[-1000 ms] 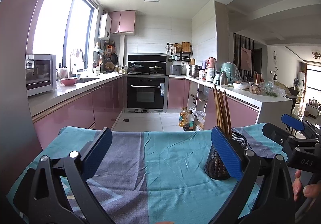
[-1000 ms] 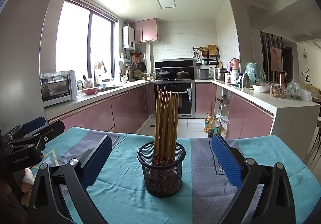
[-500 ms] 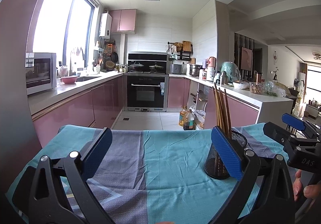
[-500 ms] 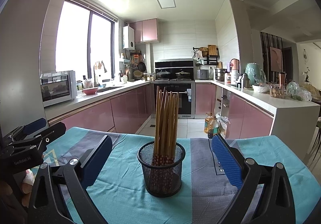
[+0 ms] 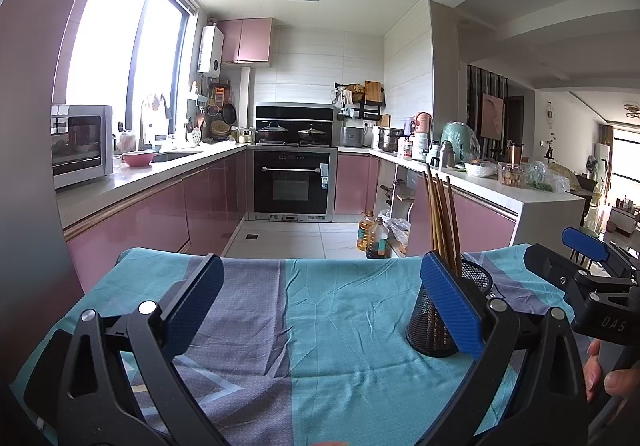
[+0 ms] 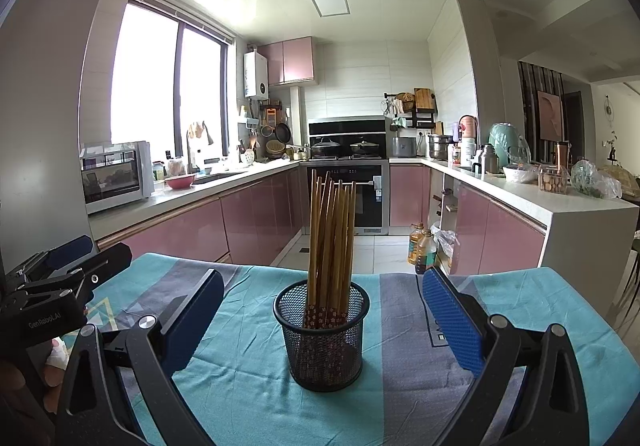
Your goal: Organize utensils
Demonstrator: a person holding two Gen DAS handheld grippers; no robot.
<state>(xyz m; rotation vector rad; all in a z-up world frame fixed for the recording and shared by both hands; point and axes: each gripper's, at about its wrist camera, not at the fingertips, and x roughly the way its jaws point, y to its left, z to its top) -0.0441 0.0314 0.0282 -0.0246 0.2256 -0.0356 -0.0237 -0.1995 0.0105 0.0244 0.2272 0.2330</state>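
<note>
right claw (image 6: 320,322) is sitting wide open in the lower part of the right wrist view, blue pads spread to either side w/ nothing between them touching. the black mesh holder (image 6: 322,338) is standing upright in the gap between the fingers, centre frame, not gripped. a bunch of wooden chopsticks (image 6: 332,230) is standing in it, leaning slightly, patterned ends down inside the mesh. holder is resting on the desk (image 6: 540,310), which is covered w/ a teal and grey cloth.

left claw (image 5: 320,310) is also hanging wide open, low in the left wrist view, holding nothing, bare cloth showing between its pads. in that view the holder is sitting at lower right, partly hidden behind the right-hand blue pad, chopsticks sticking up above it. the other claw is showing at the far right edge there, w/ fingers of a hand (image 5: 608,378) at the lower right corner.

beyond the desk, a kitchen w/ pink cabinets is filling the background: oven (image 6: 348,198) at centre, microwave (image 6: 114,174) at left, oil bottles (image 6: 422,250) on the floor at right.
</note>
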